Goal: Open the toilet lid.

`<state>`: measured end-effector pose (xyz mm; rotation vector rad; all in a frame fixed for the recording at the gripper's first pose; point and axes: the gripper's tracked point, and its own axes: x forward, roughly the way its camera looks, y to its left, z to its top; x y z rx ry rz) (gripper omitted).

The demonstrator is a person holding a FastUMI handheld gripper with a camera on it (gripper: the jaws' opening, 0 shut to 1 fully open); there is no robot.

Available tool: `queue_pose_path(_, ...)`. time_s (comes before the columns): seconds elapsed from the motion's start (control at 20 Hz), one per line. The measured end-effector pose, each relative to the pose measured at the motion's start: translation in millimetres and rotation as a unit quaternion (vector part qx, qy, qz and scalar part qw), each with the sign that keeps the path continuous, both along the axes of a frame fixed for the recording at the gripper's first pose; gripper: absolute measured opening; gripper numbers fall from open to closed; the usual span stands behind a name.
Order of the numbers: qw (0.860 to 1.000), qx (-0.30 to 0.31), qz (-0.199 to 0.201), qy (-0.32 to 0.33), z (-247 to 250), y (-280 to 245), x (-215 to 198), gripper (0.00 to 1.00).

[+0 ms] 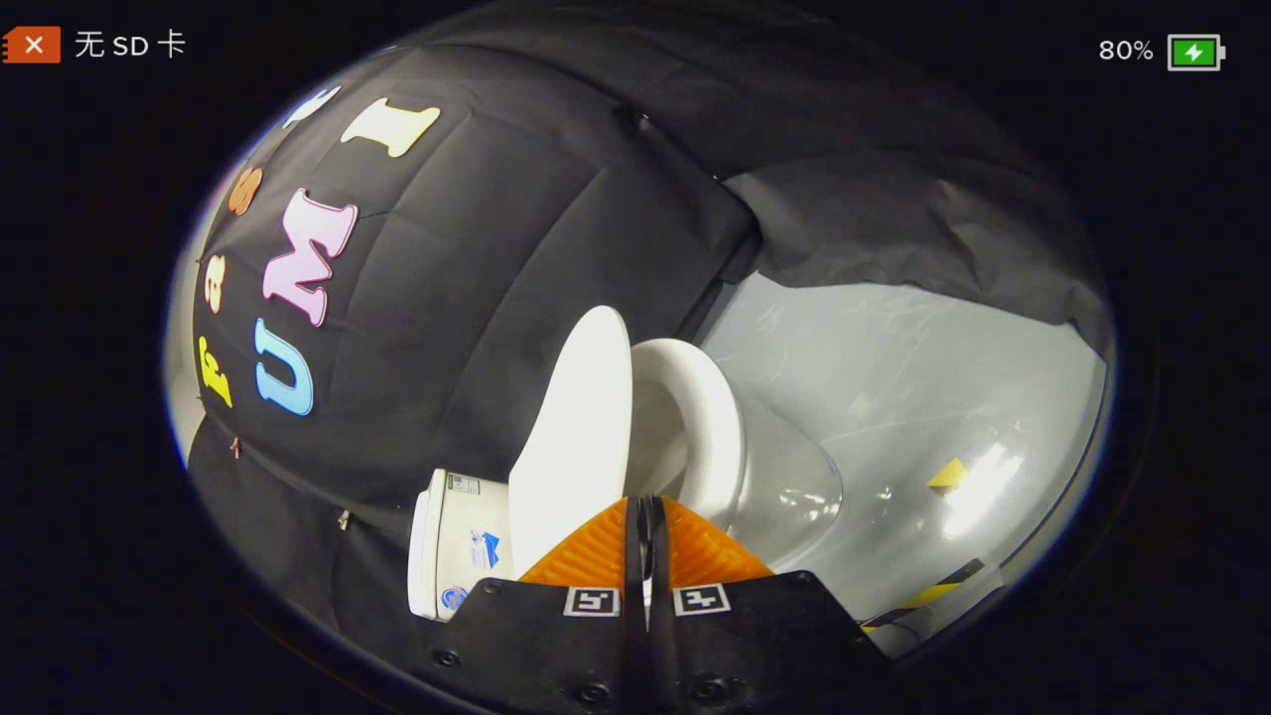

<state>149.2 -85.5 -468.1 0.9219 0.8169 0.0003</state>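
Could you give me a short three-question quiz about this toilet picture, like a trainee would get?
1. True or false: the toilet lid lies flat on the seat.
2. What do the fingers of the gripper appear to pinch? A) the lid's edge B) the tank C) nothing.
3. Fill in: beyond the toilet, the floor carries a small ___ mark.

Key: 1 false, the lid is raised off the seat. 2 A, the fingers are nearly together on a thin white edge. 3 yellow.

Cam on gripper (643, 516), close behind toilet lid (576, 427).
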Motion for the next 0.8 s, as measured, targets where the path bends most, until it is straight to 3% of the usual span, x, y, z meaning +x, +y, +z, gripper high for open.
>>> queue_pose_path(0.35, 0.998, -0.035, 0.021, -0.040, 81.5, 35.8, 11.6, 0.05)
queue_pose_path(0.8, 0.984, -0.143, 0.052, -0.092, 166.7, 101.1, 16.2, 0.05)
